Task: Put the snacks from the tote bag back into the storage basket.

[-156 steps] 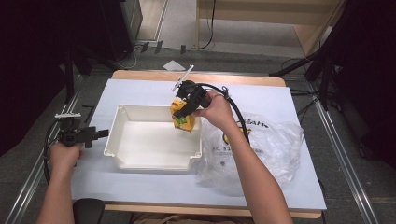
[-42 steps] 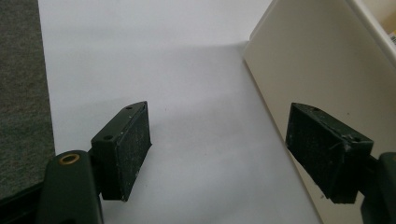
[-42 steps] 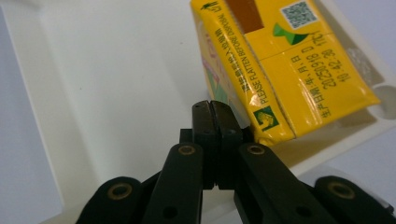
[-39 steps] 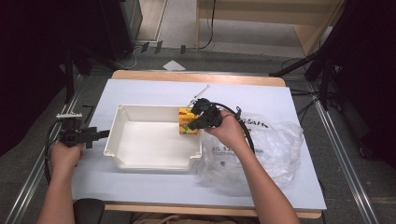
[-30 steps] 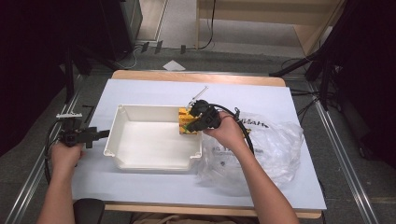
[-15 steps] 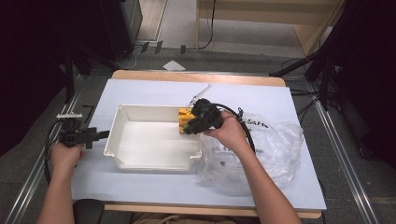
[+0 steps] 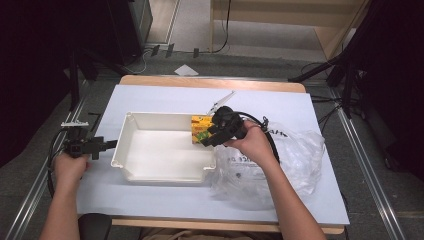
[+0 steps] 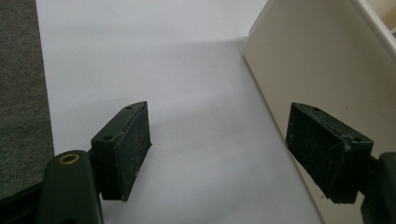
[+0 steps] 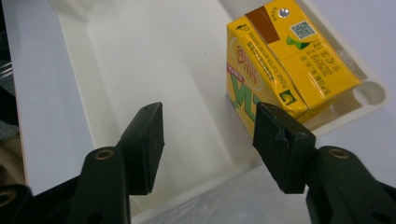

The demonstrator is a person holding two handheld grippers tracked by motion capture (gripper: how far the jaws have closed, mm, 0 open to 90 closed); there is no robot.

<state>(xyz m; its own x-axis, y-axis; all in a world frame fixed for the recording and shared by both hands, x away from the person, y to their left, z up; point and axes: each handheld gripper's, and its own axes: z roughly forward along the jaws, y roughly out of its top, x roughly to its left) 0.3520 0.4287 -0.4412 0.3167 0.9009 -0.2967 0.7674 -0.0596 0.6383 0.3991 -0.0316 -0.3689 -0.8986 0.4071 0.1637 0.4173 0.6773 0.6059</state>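
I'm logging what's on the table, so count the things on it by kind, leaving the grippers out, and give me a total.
Yellow cartons: 1, standing in the tray's corner
White trays: 1
Clear plastic bags: 1
Total: 3

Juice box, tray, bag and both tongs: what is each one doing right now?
Juice box: in the tray's corner, tilted, not gripped.
Tray: upright, holding the juice box.
Plastic bag: crumpled beside the tray.
Right tongs: jaws just opened, nothing between them.
Left tongs: open beside the tray's wall.
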